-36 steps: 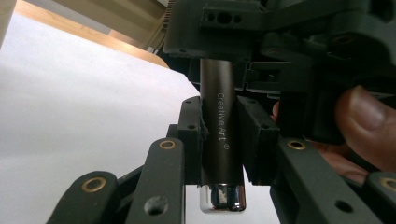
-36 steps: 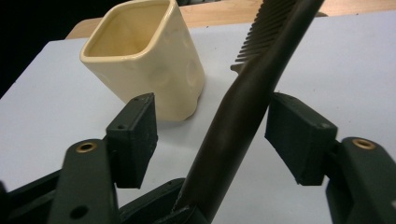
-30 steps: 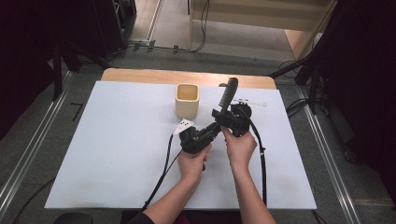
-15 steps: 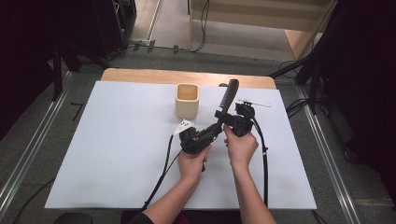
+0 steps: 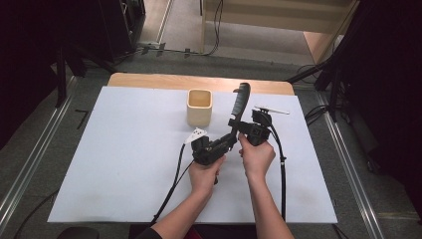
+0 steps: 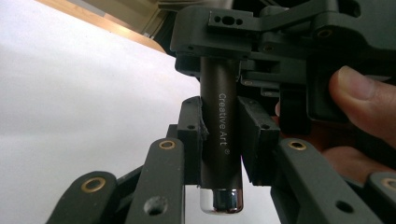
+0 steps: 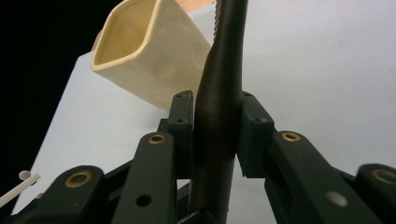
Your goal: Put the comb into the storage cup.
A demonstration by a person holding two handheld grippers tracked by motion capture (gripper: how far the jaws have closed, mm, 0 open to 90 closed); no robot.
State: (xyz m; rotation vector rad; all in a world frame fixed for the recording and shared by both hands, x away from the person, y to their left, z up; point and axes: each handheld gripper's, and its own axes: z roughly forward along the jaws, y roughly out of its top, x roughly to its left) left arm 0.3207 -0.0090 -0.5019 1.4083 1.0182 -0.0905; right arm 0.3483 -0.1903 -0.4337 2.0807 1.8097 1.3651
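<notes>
Nearest the person, both forearms came in over the white-covered bench [image 5: 114, 164], each hand carrying a gripper, and the two met just right of the middle. The left gripper [image 5: 225, 143] had its fingers [image 6: 190, 135] clamped on the lower end of a dark brown comb [image 5: 239, 107], low on the handle where the words "Creative Art" showed, with a silvery cap below the grip. Just beside and above it, the right gripper [image 5: 239, 127] had been closing its fingers [image 7: 252, 128] and they now pressed the same handle from both sides, higher up. The comb stood held off the bench, rising away from the person, its toothed end tilted slightly right. Beyond it and to the left, a cream square cup [image 5: 199, 106] stood upright on the bench, apart from the comb. Farther right lay a thin pale stick [image 5: 272, 110].
</notes>
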